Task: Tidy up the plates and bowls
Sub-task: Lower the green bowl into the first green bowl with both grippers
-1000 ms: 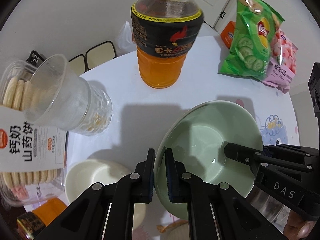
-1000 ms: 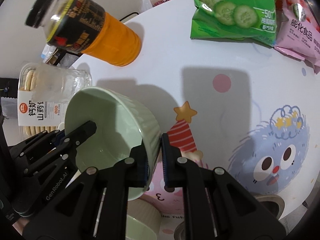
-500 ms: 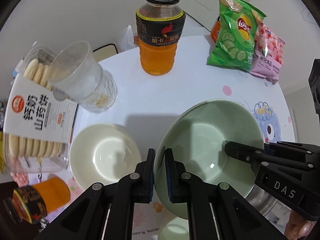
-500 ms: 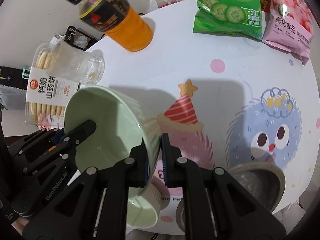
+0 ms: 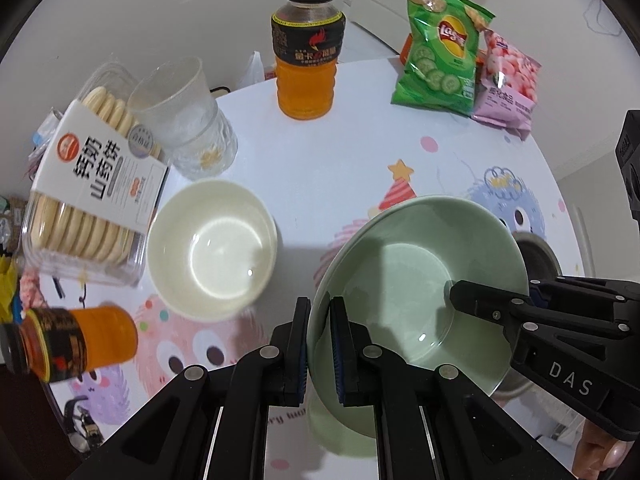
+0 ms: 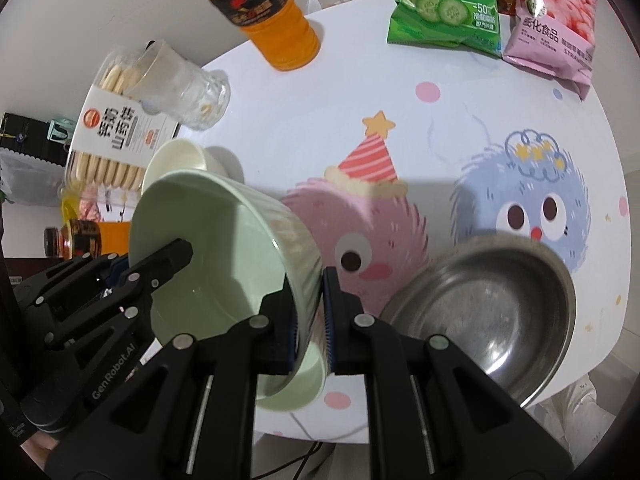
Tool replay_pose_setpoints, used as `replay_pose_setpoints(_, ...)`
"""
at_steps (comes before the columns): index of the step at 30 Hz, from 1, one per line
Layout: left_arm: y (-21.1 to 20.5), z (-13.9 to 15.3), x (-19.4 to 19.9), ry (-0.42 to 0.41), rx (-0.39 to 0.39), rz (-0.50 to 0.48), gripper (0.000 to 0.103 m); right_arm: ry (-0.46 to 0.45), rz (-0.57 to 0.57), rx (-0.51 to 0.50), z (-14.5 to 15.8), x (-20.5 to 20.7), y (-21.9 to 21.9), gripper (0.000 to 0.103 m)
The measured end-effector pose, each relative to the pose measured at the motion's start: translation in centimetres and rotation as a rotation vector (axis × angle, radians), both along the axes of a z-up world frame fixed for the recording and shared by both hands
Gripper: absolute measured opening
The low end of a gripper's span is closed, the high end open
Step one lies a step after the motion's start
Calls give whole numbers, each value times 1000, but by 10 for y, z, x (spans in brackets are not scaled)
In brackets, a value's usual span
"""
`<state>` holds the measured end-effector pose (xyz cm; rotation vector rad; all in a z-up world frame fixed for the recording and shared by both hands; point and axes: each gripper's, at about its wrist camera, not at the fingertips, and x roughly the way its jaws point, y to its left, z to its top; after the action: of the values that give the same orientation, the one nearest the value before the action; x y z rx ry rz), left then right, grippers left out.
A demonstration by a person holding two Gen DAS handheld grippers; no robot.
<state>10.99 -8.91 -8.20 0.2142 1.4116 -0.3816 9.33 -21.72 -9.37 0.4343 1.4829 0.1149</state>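
A pale green bowl (image 5: 412,280) hangs tilted above the table, held by opposite sides of its rim. My left gripper (image 5: 319,344) is shut on its left rim, one pad inside and one outside. My right gripper (image 6: 310,316) is shut on the ribbed right wall of the green bowl (image 6: 224,248). Below it stands a second green bowl (image 6: 296,384), mostly hidden. A cream bowl (image 5: 212,248) sits on the table to the left. A steel bowl (image 6: 488,312) sits to the right near the table's edge.
On the cartoon-printed round table (image 5: 320,152) stand an orange drink bottle (image 5: 306,60), a glass cup (image 5: 184,116) and a cracker box (image 5: 96,184). A green chips bag (image 5: 440,52) and pink snack bag (image 5: 508,80) lie at the back. Another orange bottle (image 5: 76,344) lies at the left edge.
Both grippers have risen with the green bowl and drawn back toward the near edge. The cream bowl, the steel bowl and the lower green bowl have come into view.
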Motion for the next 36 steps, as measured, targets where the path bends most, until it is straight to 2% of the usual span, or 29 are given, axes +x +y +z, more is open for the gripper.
replay_pose_setpoints(10, 9, 2, -33, 2, 3, -4, 9, 18, 16, 5, -1, -36, 13, 13)
replay_pose_setpoints(19, 19, -11, -60, 29, -9, 15, 9, 23, 28, -14, -2, -53, 16, 14)
replay_pose_setpoints(36, 39, -33, -74, 84, -2, 74, 9, 73, 102, -22, -24, -52, 38, 13)
